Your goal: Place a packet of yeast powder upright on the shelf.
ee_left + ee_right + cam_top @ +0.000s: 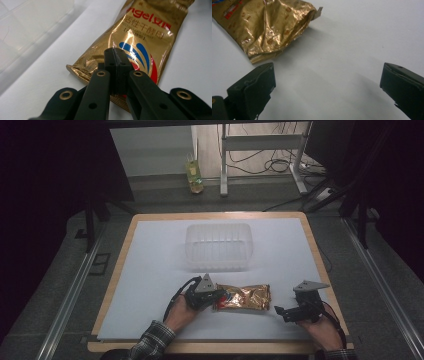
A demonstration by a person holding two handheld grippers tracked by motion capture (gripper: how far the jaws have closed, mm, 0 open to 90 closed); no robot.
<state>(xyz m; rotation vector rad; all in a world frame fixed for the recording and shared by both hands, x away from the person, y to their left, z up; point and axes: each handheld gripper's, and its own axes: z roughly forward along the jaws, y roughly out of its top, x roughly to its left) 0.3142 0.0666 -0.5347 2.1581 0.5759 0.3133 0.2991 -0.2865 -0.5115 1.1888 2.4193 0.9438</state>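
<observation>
A gold foil packet (245, 296) with red and blue print lies flat on the white sheet near the front edge. My left gripper (217, 296) is at the packet's left end. In the left gripper view its jaws (116, 53) are pressed together on the sealed end of the packet (140, 37), pinching the foil. My right gripper (280, 311) rests low on the sheet just right of the packet. In the right gripper view it stands open (328, 72) with bare sheet between its fingers, and the packet's crumpled end (267, 27) lies ahead to the left, apart from them.
A clear plastic container (218, 246) stands upright behind the packet at the middle of the sheet; its wall (25, 32) is in the left gripper view. The white sheet (150, 270) covers a wooden tabletop. A bottle (194, 177) stands on the floor beyond.
</observation>
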